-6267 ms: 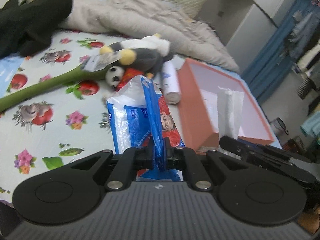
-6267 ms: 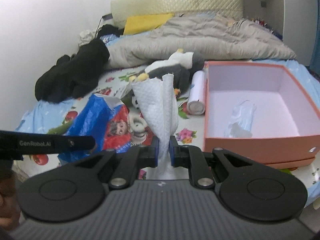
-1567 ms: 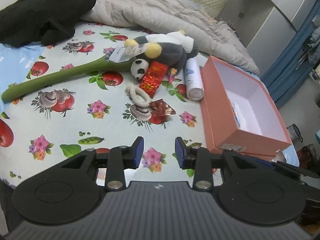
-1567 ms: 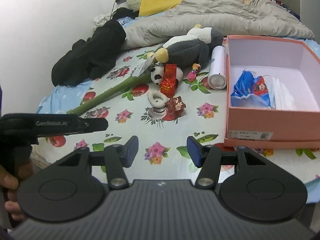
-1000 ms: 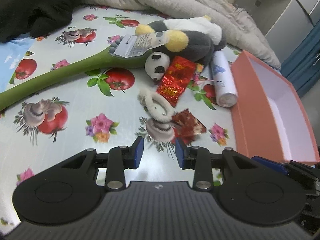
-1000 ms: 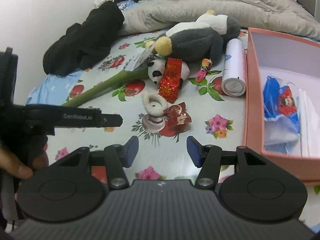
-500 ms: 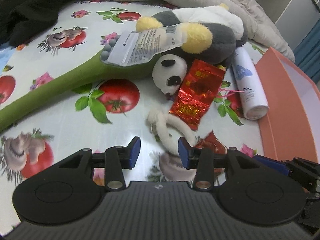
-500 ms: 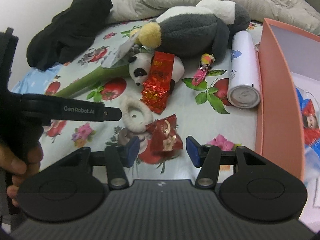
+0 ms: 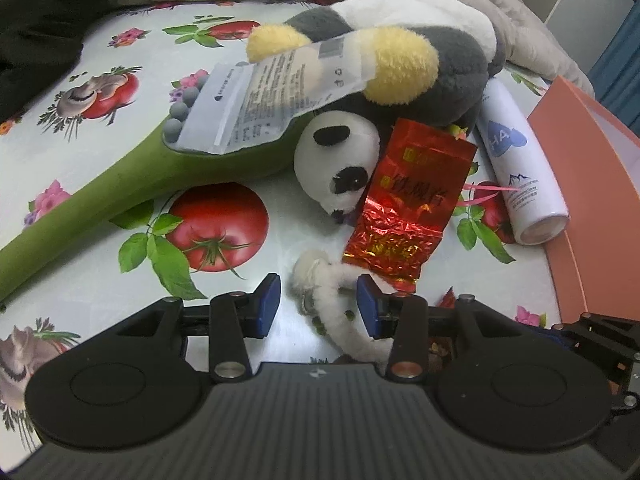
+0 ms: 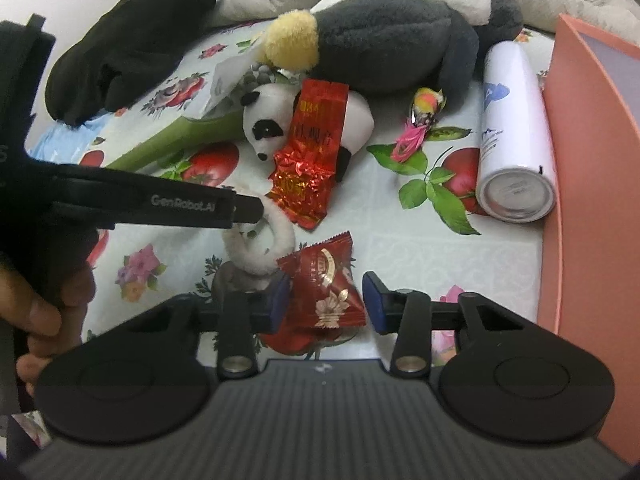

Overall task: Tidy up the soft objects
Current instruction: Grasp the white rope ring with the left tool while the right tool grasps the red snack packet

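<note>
Both grippers have dropped low over the bedsheet since half a second ago, closing on the loose items near the panda plush, and each now has its target between its fingers.

Left wrist view: the left gripper point(image 9: 319, 304) is spread wide, holding nothing, with the fuzzy white ring point(image 9: 340, 312) lying between its blue pads. That ring sits just in front of the panda plush point(image 9: 334, 160), and its far end is partly covered by the red foil packet point(image 9: 408, 208) that leans across the panda. Behind the panda lies the grey and white stuffed bird point(image 9: 420, 56); the green plush stem point(image 9: 132, 176) runs off to the panda's left, and the white spray can point(image 9: 520, 168) lies to its right, against the orange box point(image 9: 592, 184).

Right wrist view: the right gripper point(image 10: 326, 304) is also wide and empty, with the small red candy wrapper point(image 10: 328, 284) between its fingers, in front of the panda and touching the ring. A pink feathered toy point(image 10: 420, 128) lies to the panda's right, beside the can.

Judging progress: the box interior is out of sight now, so its contents cannot be told. Ring, wrapper, foil packet, panda, bird and stem all lie on the sheet, so most of the sorting looks undone. Both grasps seem about to begin.
</note>
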`<state>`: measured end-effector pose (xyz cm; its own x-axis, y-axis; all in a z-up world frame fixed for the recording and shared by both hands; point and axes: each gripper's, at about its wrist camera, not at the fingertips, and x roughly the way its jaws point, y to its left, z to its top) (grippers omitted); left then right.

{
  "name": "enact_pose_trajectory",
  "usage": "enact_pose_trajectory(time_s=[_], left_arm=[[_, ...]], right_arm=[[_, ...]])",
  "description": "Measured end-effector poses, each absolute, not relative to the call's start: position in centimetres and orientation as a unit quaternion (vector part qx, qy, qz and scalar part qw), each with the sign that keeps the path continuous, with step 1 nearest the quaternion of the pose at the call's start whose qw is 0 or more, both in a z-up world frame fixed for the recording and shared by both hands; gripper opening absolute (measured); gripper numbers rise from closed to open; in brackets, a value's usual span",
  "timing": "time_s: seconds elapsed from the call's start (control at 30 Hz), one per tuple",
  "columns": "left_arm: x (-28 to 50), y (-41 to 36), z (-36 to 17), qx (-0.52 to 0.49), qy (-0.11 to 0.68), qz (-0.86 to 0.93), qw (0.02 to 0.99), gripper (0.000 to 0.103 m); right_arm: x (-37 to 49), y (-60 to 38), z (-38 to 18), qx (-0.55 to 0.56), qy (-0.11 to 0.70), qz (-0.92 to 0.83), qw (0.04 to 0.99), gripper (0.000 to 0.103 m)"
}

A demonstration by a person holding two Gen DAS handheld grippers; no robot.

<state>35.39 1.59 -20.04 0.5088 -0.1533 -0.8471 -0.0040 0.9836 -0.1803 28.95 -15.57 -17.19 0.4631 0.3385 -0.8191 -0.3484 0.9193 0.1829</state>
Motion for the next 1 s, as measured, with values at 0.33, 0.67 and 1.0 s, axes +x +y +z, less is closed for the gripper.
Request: enact_pose_trajectory(time_s=[0.33, 0.67, 1.0], left_arm=[[35.3, 1.4, -20.1, -0.072, 0.487, -0.037, 0.870, 0.024], [32.9, 2.0, -18.2, -0.086, 0.473, -0.030, 0.876, 0.020], [27.7, 1.8, -15.5, -0.099, 0.461, -0.036, 0.881, 0.020]], right_arm=[[29.1, -15.5, -17.3, -0.015, 0.481, 0.207, 0.852, 0.039], [27.3, -16.0, -15.4, -0.015, 0.465, 0.196, 0.863, 0.039], [23.5, -16.7, -12.5, -0.014, 0.442, 0.189, 0.877, 0.039]])
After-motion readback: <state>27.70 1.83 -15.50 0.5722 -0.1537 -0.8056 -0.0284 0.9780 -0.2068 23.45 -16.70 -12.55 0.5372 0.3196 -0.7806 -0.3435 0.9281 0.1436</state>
